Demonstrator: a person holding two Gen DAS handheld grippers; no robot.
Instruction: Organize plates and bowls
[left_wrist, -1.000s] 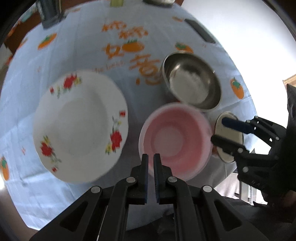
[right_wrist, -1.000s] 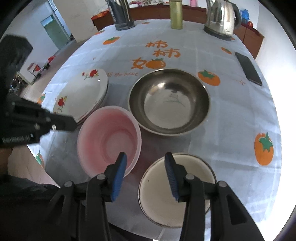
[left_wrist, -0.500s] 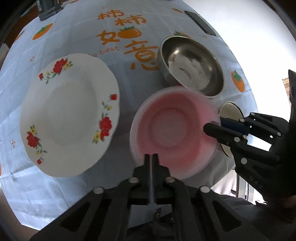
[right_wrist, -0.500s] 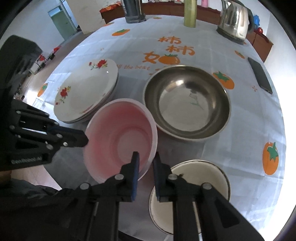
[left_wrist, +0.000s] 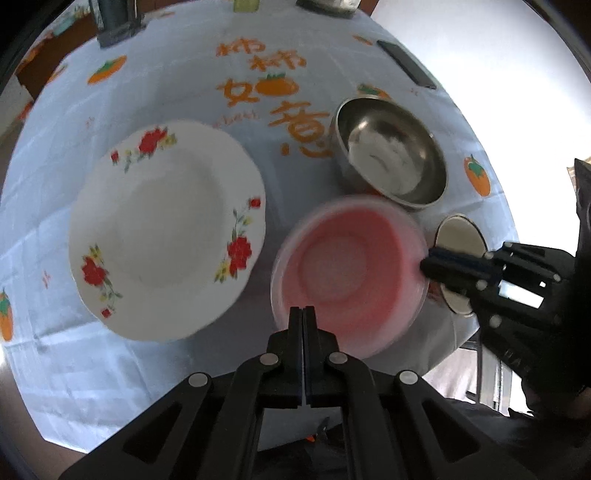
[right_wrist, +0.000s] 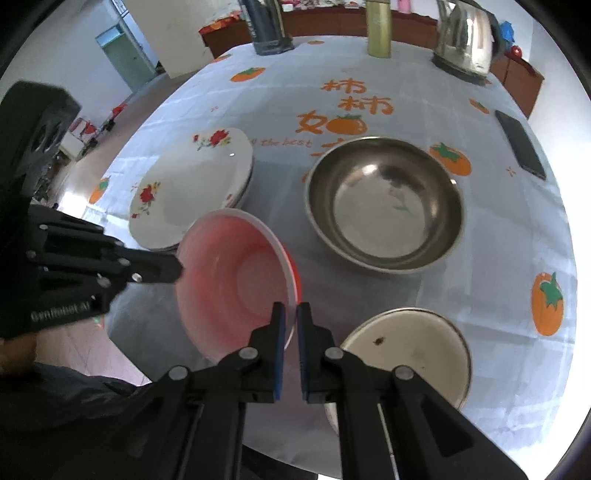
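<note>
I have the pink bowl (right_wrist: 236, 280) pinched from two sides, and I judge that is so it comes up level rather than tipping off one rim. On my left, the left gripper (left_wrist: 303, 314) has its jaws pressed together on the near rim of the bowl; from its own camera the bowl sits just ahead of the tips and a little to their right, with the flowered plates (left_wrist: 166, 229) further off to the left, apart from the bowl. In the right wrist view those plates read as a stack, so that pile looks done already.

Moving right, the right gripper (right_wrist: 290, 314) is clamped on the opposite rim, the thin wall caught between its blue pads. The bowl lies ahead and left of those tips, and looks tilted.

Beyond and right of the right gripper sits the steel bowl (right_wrist: 384, 203), empty and wider than the pink one, so I judge it the likely nest. The small white bowl (right_wrist: 406, 354) rests just right of the tips.
</note>
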